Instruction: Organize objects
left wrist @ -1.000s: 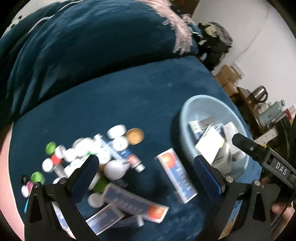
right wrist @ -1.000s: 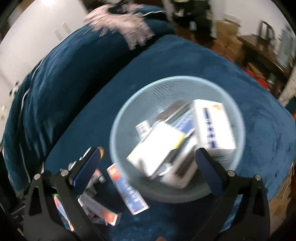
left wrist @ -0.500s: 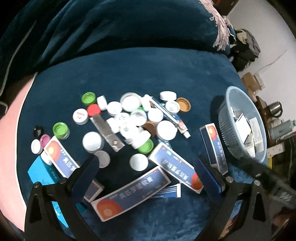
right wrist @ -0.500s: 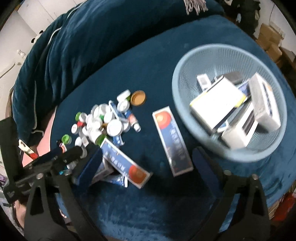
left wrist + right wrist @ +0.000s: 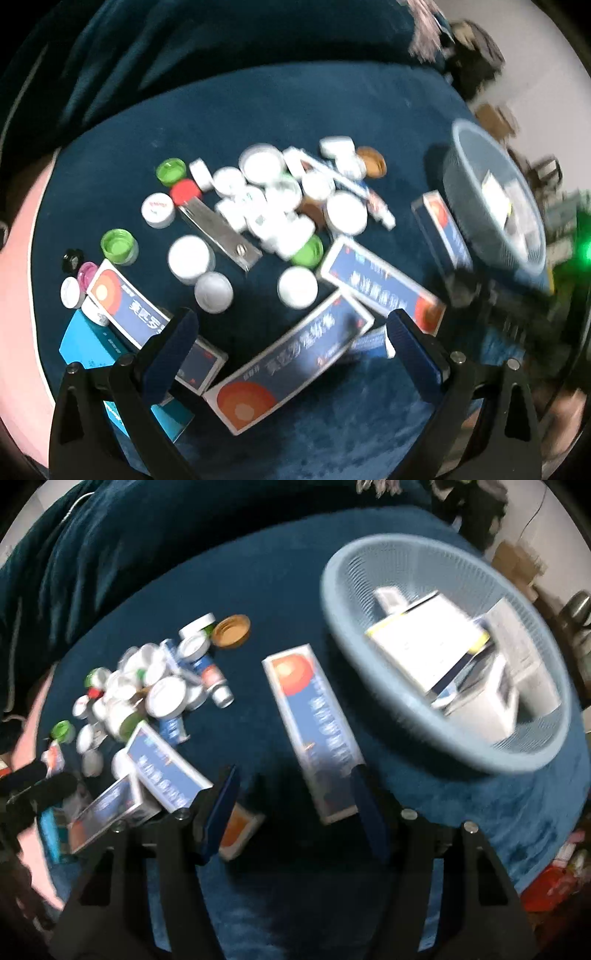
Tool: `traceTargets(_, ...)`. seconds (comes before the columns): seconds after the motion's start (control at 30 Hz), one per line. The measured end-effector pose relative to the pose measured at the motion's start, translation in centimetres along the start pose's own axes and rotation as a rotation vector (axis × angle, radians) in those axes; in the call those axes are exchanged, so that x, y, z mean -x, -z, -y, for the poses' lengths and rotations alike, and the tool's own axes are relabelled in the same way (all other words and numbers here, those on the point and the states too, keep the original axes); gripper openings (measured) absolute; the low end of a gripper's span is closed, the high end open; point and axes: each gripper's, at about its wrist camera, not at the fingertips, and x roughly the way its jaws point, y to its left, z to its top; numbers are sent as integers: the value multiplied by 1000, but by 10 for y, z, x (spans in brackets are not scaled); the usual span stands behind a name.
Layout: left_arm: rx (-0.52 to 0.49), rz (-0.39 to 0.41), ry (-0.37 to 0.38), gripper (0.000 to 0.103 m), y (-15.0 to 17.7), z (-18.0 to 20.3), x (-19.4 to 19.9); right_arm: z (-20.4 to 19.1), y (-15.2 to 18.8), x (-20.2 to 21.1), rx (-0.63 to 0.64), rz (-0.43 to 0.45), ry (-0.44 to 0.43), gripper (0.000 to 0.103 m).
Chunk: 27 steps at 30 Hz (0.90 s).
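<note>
On a dark blue plush cushion (image 5: 258, 110) lie several blue medicine boxes with orange discs and a heap of bottle caps and small jars (image 5: 273, 199). My left gripper (image 5: 291, 350) is open above one long blue box (image 5: 291, 365), not touching it. My right gripper (image 5: 295, 805) hovers low over a lone blue box (image 5: 314, 731). Its jaws are closing, and the box's near end lies just inside the right finger without being pinched. A pale blue mesh basket (image 5: 498, 764) to the right holds several white boxes (image 5: 424, 642).
A teal box (image 5: 85, 343) and small jars sit at the cushion's left edge by a pink surface (image 5: 22, 258). A metal nail clipper (image 5: 218, 236) lies in the heap. Cardboard boxes and clutter stand beyond the basket (image 5: 480, 192). The other gripper (image 5: 33, 786) shows at the left.
Both grippers came down closer to the cushion. The right one swung from over the basket to the lone blue box and its jaws narrowed. The left one shifted over the boxes near the heap.
</note>
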Motion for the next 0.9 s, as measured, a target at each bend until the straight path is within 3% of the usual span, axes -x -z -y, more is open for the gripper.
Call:
traceTargets(0.23,-136,-63,-9,102,21,5,-17,18,-2,-28,-38,-88,82,65)
traceTargets(0.4,-190,-77,-20,100,26,8,-33,28,-9,-49,-75,-122,51,65)
traceTargets(0.43,-205,-67,-20,91,25,10,-34,28,-11,-51,-74,-120,44,65)
traceTargets(0.47,-218,-58,-14,75,24,12,-34,28,-12,-53,-67,-113,40,65)
traceTargets(0.5,-227,-59,-7,68,25,14,-35,26,-12,-55,-56,-107,44,61)
traceTargets(0.53,-233,-64,-5,51,25,15,-36,25,-12,-54,-44,-102,45,47)
traceTargets(0.6,-234,-76,13,46,26,17,-34,19,-10,-50,-5,-103,64,41)
traceTargets(0.73,-149,-59,51,44,20,9,-26,12,-6,-43,10,-121,35,42)
traceTargets(0.9,-92,-82,28,44,17,0,-36,7,-14,-52,3,-131,13,44)
